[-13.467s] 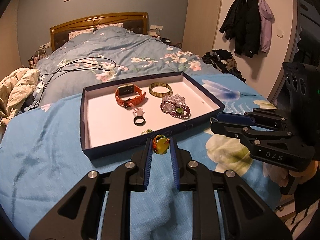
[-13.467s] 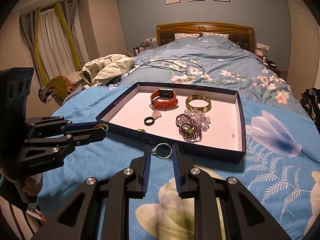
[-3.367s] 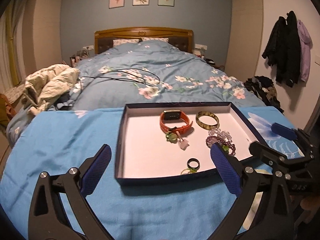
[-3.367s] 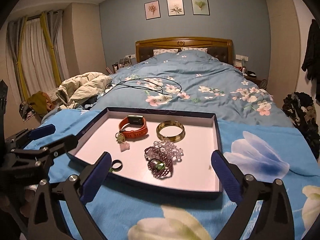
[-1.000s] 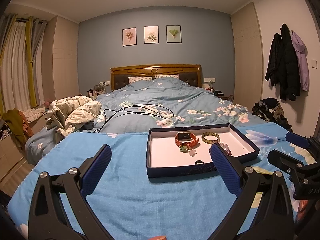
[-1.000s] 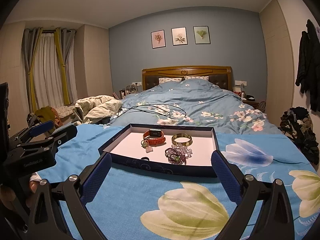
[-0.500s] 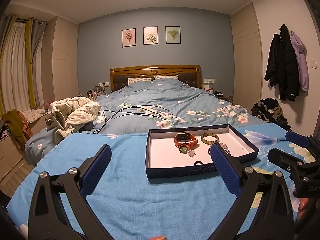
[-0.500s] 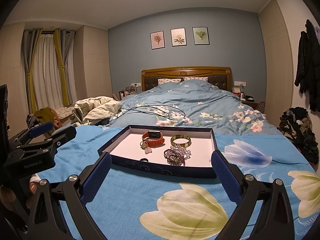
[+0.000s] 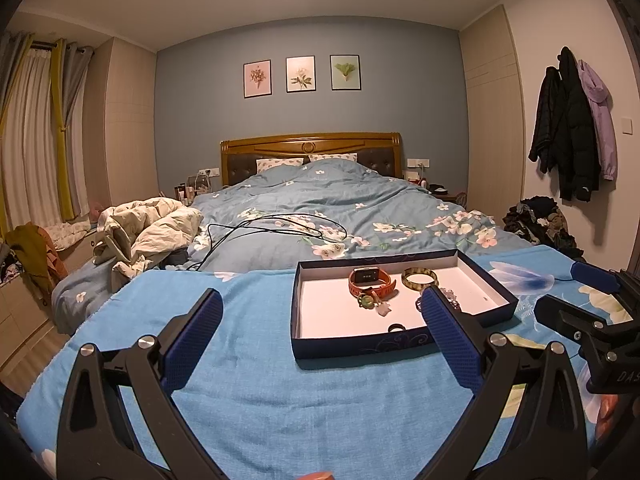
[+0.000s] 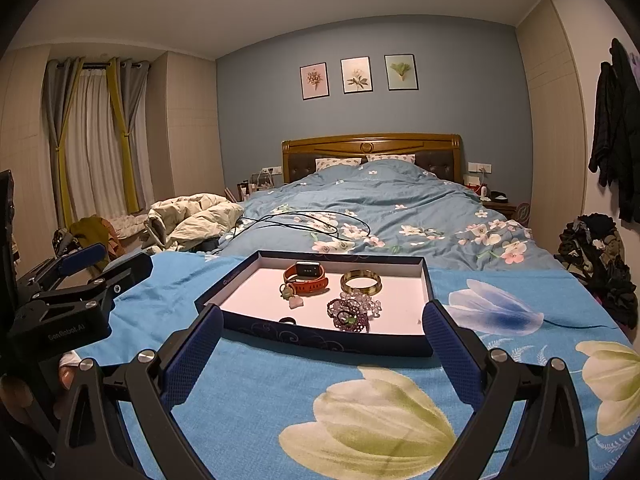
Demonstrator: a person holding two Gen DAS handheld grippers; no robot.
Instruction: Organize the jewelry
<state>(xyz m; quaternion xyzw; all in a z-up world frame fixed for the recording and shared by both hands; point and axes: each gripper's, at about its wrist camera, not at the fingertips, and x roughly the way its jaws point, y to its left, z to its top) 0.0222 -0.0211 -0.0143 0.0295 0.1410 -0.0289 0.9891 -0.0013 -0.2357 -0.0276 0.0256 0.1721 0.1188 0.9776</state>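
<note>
— Left side?
— Left tool [image 9: 320,332] spread wide, empty, hovering over the blue blanket [image 9: 248,360] well short of the tray. Far left: curtains [image 9: 36,140], cream bundle [image 9: 148,228] beside the bed [image 9: 320,196].
— And the middle?
— Dark-walled tray [image 10: 320,340] resting on the blanket. Inside, from left: black ring [image 10: 287,321] near the front wall; green charm [image 10: 286,290] and pale pink charm [image 10: 296,301] just near of the orange watch [image 10: 306,277]; purple bead bracelet [image 10: 347,316] touching the clear bead bracelet [image 10: 366,302]; gold bangle [image 10: 361,282] at far right, beside the watch. Black cable [image 10: 304,218] looped on the floral duvet beyond.
— Right side?
— Right tool [image 10: 320,342] spread wide too, nothing pinched, just short of the tray's near wall. Dark coats [image 9: 568,128] hanging on the right wall, clothes pile [image 10: 600,256] beneath.
</note>
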